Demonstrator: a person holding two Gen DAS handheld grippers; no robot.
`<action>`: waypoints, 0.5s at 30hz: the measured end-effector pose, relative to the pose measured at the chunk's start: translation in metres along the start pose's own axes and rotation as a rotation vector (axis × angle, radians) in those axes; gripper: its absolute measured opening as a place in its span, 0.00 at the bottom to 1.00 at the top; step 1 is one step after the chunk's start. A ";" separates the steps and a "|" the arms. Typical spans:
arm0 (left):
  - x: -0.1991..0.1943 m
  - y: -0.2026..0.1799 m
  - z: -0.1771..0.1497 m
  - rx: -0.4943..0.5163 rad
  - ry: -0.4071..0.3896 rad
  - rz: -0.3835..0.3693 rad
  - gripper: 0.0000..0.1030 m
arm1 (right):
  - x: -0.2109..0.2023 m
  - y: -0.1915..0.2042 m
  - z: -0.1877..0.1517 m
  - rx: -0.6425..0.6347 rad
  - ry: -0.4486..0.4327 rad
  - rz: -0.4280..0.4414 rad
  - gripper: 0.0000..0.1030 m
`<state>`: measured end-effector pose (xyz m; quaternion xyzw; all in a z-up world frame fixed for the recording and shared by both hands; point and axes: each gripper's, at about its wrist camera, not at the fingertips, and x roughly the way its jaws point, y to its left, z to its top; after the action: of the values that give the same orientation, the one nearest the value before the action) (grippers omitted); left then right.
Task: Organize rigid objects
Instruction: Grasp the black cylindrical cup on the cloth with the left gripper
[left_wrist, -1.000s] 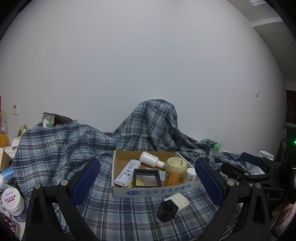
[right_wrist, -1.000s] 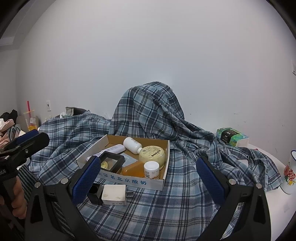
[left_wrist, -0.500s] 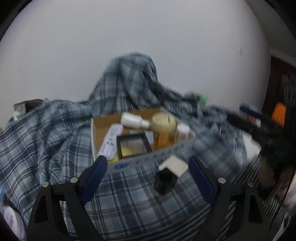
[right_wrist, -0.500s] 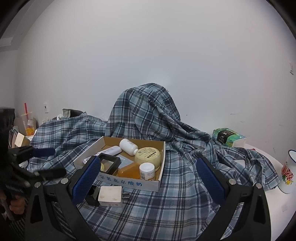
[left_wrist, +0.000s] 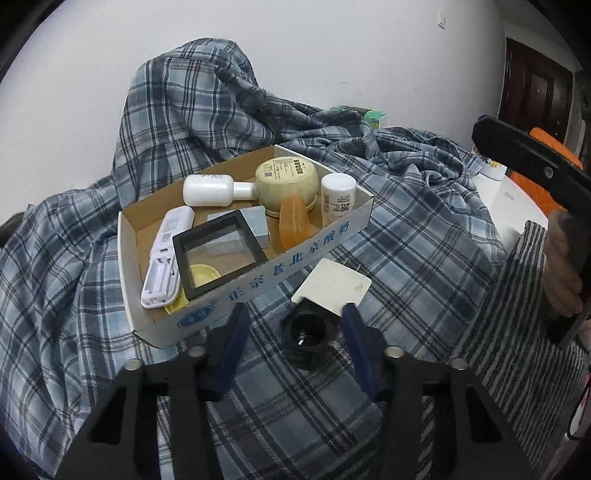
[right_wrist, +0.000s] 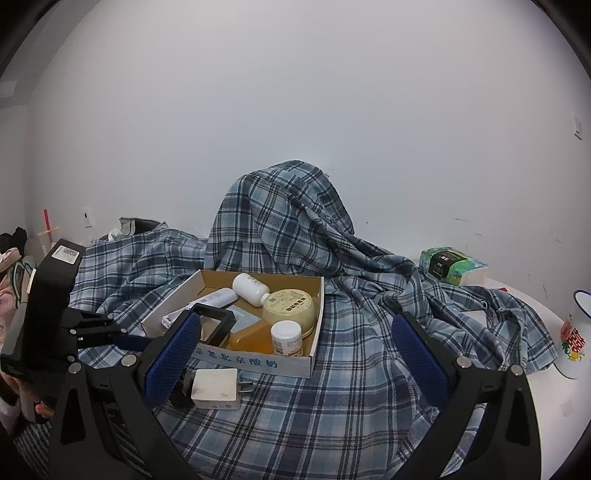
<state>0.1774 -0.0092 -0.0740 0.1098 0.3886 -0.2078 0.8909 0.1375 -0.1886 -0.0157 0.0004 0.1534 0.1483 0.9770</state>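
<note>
Surface: crumpled blue plaid cloth (left_wrist: 424, 236), plain white wall (right_wrist: 295, 110) | Cardboard tray (left_wrist: 258, 284): rigid bottles, jar | Black cylindrical adapter (left_wrist: 308, 332): between closing left tool (left_wrist: 293, 325) pads, untouched | Right tool (right_wrist: 295, 347): spread, empty

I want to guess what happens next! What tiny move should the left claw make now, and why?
Probably ease down a little more around the black ring-shaped part. The left claw is closing with that part between its pads, not yet pressed, and it lies on the plaid cloth outside the cardboard box.

wall (right_wrist: 295, 110): plain white | door (left_wrist: 532, 92): dark wood, right | white tabletop (right_wrist: 517, 291) under plaid cloth (right_wrist: 332, 406)
</note>
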 end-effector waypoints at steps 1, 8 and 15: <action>-0.001 0.000 0.000 0.000 -0.003 -0.014 0.48 | 0.000 0.000 0.000 0.000 0.002 -0.002 1.00; -0.002 -0.001 -0.001 0.008 -0.018 -0.144 0.48 | 0.006 -0.001 -0.002 0.006 0.032 0.000 1.00; 0.001 0.000 -0.002 0.007 0.003 -0.178 0.48 | 0.011 -0.007 -0.002 0.037 0.058 -0.013 1.00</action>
<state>0.1767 -0.0091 -0.0766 0.0782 0.3974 -0.2875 0.8680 0.1491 -0.1926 -0.0217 0.0130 0.1844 0.1393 0.9728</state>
